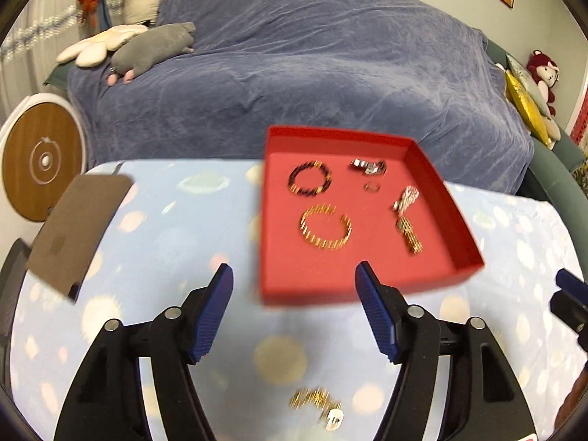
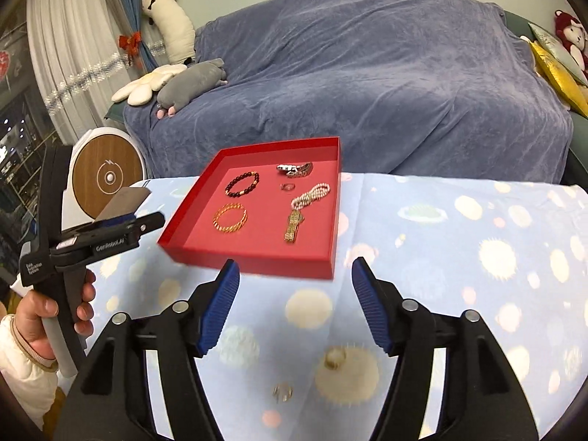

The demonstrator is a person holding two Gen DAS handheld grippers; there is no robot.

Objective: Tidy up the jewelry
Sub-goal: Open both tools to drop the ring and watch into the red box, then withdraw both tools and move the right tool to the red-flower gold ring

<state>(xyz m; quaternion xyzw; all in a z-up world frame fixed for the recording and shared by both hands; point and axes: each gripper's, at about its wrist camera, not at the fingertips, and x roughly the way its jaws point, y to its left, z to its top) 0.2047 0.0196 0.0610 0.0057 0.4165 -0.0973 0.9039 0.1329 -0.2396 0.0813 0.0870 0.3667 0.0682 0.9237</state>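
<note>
Red tray (image 1: 433, 169) on far table (image 1: 165, 220): bead bracelet (image 1: 309, 182), gold bangle (image 1: 326, 228). Left hand-held gripper (image 1: 294, 275) near, jaws apart, empty.

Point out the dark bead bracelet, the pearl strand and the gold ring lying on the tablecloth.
dark bead bracelet (image 2: 242, 183): right wrist view, bead loop's left edge.
pearl strand (image 2: 312, 194): right wrist view, middle of bunch.
gold ring (image 2: 335, 357): right wrist view, its band.

Bare tablecloth (image 2: 459, 257) (right side) beside red tray (image 2: 332, 205)
</note>
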